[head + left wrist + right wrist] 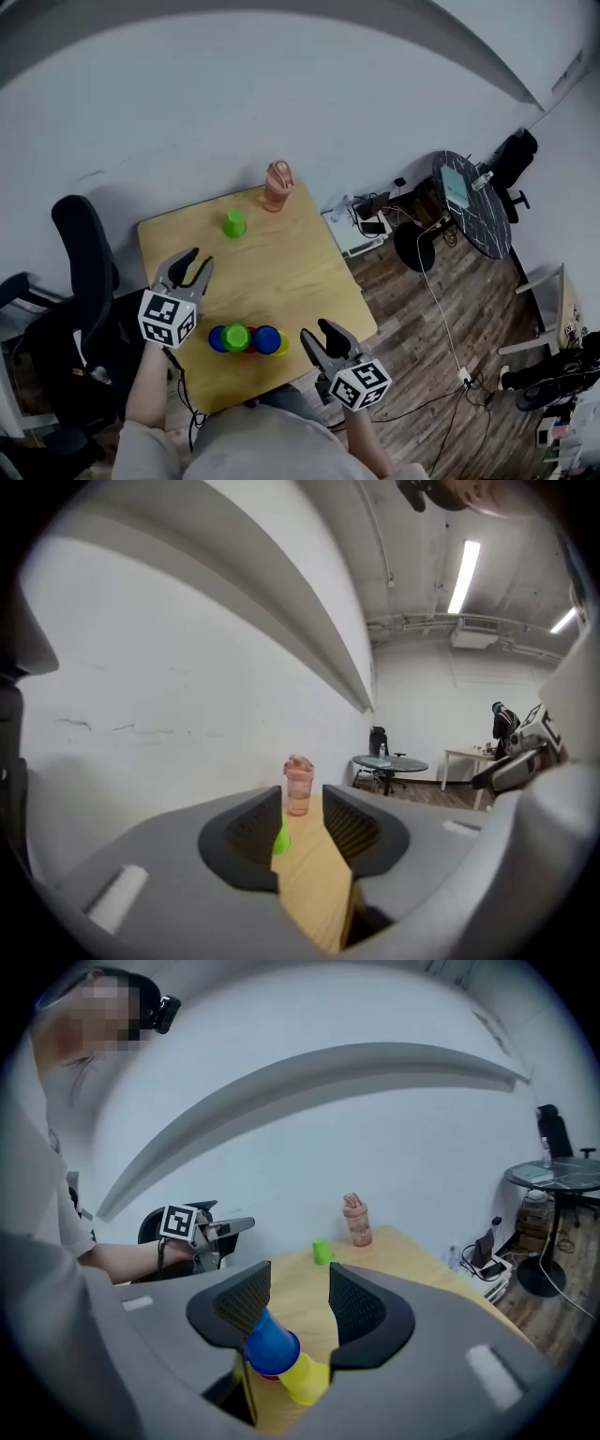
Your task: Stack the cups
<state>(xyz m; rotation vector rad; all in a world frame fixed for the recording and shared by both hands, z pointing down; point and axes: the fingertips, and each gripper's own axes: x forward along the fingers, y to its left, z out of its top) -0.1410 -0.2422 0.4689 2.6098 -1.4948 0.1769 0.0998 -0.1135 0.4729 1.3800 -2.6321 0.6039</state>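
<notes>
From the head view, a wooden bench [309,272] stands against a white wall, with a black chair [84,248] on its left. A lone green cup [234,223] sits near the far edge, and a pink bottle [278,186] stands close by on its right, not touching it. Near the front edge a row of cups [246,339] huddles together: blue, green and blue, with slivers of red and yellow showing. The left gripper [194,265] hangs over the bench's left side, fingers spread and holding nothing. The right gripper [320,333] is at the front right, just beside the row, fingers likewise apart and empty.

In the left gripper view, the left gripper [302,832] has a clear gap between its fingers with only bare bench [314,892] seen through it. Far beyond stand the green cup [280,839], half hidden by the left finger, and the pink bottle [298,786].

In the right gripper view, the right gripper [300,1302] is parted and grips nothing. A blue cup [267,1342] and a yellow cup [305,1379] touch each other below the left finger. Farther off are the green cup [322,1252], the pink bottle [356,1221] and the left gripper [242,1225].
</notes>
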